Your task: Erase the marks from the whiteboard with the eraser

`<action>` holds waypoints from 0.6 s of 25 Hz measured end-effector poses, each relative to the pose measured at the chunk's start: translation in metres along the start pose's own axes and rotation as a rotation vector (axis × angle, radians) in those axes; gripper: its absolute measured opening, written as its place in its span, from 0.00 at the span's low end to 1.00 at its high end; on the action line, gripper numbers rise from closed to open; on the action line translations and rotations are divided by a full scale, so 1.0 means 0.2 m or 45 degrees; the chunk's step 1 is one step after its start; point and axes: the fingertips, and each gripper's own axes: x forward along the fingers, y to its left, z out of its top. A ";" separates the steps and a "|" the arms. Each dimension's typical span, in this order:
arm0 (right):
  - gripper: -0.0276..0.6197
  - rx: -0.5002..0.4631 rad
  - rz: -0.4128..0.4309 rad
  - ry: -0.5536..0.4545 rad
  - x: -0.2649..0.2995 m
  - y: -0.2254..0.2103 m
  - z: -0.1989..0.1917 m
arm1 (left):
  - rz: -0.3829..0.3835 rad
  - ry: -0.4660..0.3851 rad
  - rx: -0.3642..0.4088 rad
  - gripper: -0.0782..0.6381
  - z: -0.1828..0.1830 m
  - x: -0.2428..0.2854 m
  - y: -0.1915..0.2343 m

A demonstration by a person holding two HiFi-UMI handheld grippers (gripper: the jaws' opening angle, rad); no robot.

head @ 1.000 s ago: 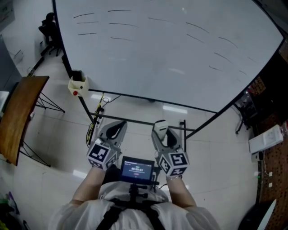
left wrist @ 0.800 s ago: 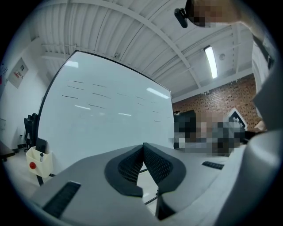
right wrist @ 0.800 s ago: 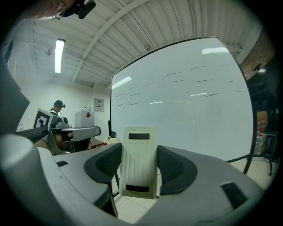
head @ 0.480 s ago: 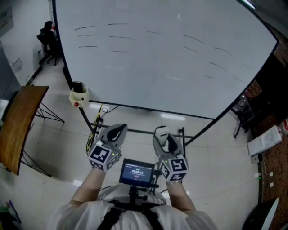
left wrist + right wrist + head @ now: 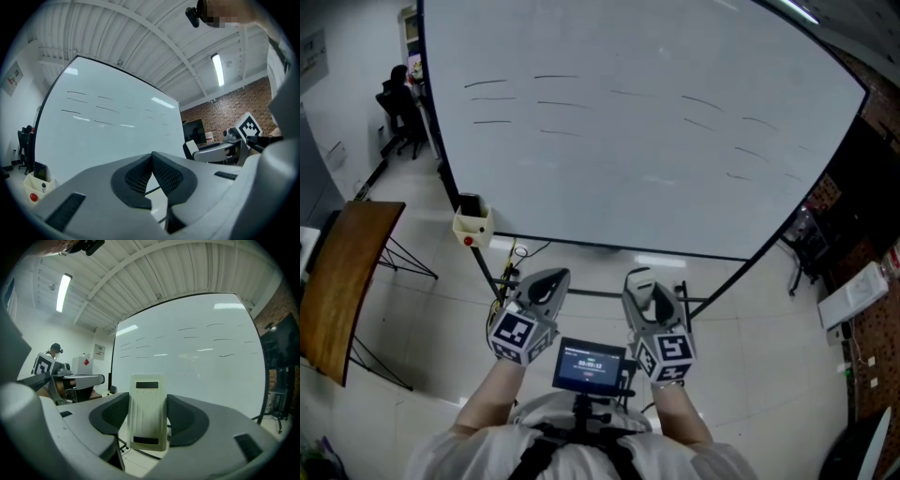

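A large whiteboard [image 5: 628, 131] on a black stand fills the upper head view, with several short dark marks [image 5: 558, 105] in rows across it. The marks [image 5: 220, 340] show in the right gripper view too, and the whiteboard [image 5: 108, 126] stands ahead in the left gripper view. My right gripper [image 5: 644, 288] is shut on a cream eraser [image 5: 147, 411], held upright between the jaws, still short of the board. My left gripper [image 5: 546, 283] is shut and holds nothing, its pads [image 5: 164, 174] touching.
A cream holder box [image 5: 472, 226] with a red dot hangs at the board's lower left corner. A brown table [image 5: 337, 281] stands at the left. A person [image 5: 399, 98] sits far left. Chairs and a brick wall [image 5: 862, 234] lie right. A small screen [image 5: 589, 367] sits at my chest.
The view has shifted so the whiteboard sits lower and nearer in the frame. Both grippers stay low in front of me with the same hold.
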 end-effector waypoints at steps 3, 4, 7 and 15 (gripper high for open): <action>0.44 -0.004 0.001 -0.012 0.02 0.02 0.02 | 0.005 0.011 -0.007 0.12 -0.01 -0.01 0.01; 0.44 -0.005 0.004 -0.015 0.02 0.02 0.03 | 0.006 0.014 -0.005 0.12 -0.01 -0.01 0.02; 0.44 -0.013 0.005 -0.015 0.03 0.01 0.02 | -0.008 0.019 -0.001 0.12 -0.04 0.00 0.02; 0.44 -0.011 0.011 0.003 0.04 0.03 0.02 | 0.000 0.023 -0.018 0.12 -0.03 -0.01 0.01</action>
